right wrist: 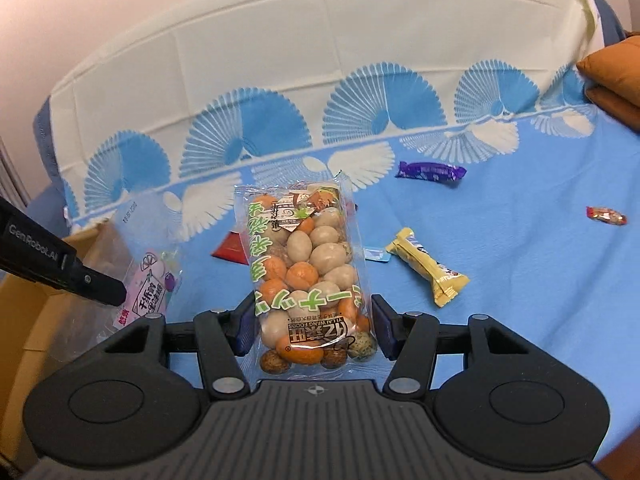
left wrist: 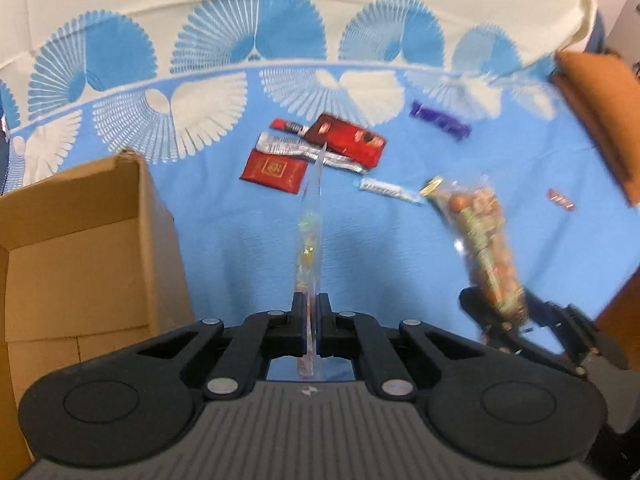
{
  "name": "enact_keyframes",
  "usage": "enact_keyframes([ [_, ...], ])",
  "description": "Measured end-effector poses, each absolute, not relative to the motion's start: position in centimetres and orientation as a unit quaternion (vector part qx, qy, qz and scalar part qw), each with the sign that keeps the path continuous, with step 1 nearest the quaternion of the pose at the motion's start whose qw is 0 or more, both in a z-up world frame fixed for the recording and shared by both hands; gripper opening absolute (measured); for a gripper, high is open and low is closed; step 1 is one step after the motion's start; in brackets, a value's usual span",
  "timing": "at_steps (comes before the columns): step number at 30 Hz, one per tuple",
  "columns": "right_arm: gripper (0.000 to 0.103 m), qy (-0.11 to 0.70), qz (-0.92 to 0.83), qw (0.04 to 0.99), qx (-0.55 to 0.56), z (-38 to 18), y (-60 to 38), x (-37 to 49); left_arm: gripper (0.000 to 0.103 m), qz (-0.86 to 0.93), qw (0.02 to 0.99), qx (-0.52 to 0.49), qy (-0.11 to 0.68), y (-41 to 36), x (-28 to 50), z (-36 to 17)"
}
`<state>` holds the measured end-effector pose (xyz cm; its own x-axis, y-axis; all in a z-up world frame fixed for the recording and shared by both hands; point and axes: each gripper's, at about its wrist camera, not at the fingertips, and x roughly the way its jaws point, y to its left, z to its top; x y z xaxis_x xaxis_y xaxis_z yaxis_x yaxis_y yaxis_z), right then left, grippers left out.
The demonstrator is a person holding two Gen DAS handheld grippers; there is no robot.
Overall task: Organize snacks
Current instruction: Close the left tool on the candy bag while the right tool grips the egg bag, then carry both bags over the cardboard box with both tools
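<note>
A big cloth (right wrist: 520,280) covers the flat top; it is bright blue at the bottom of both pictures and cream at the top, with a row of blue and white fan shapes between them. An orange-brown cushion (left wrist: 592,108) lies at the right edge of the left wrist picture, on the cloth. A pale wall (right wrist: 100,8) fills the upper left of the right wrist picture, and the light is soft and even.

Bright, even light — left view motion-blurred, both bowed at the edges.
</note>
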<state>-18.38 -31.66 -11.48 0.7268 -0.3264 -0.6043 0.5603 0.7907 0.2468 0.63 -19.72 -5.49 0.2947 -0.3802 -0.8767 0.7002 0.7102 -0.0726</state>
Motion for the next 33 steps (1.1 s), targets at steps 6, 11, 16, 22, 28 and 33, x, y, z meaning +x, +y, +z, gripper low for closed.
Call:
enact_keyframes([
  [6,0.059,0.271,-0.234,0.915,0.185,-7.5,-27.3,-20.2,0.004,-0.358,0.813,0.117,0.444,-14.7,-1.9,0.7],
  [11,0.059,0.257,-0.212,0.929,0.164,-4.0,-22.7,-21.1,0.004,-0.334,0.836,0.105,0.422,-9.7,-3.5,4.2],
  [16,0.059,0.251,-0.158,0.94,0.169,-1.3,-17.4,-20.8,0.004,-0.285,0.853,0.119,0.421,-4.3,-4.3,5.8],
  [22,0.059,0.265,-0.096,0.945,0.163,0.4,-11.1,-19.6,0.004,-0.248,0.877,0.095,0.4,2.9,-5.0,7.3],
  [28,0.059,0.29,-0.071,0.945,0.13,1.2,-6.9,-18.8,0.004,-0.237,0.887,0.063,0.39,7.4,-4.9,8.1],
  [33,0.059,0.288,-0.081,0.948,0.112,2.1,-5.5,-18.6,0.004,-0.24,0.889,0.052,0.386,9.0,-4.8,8.2],
])
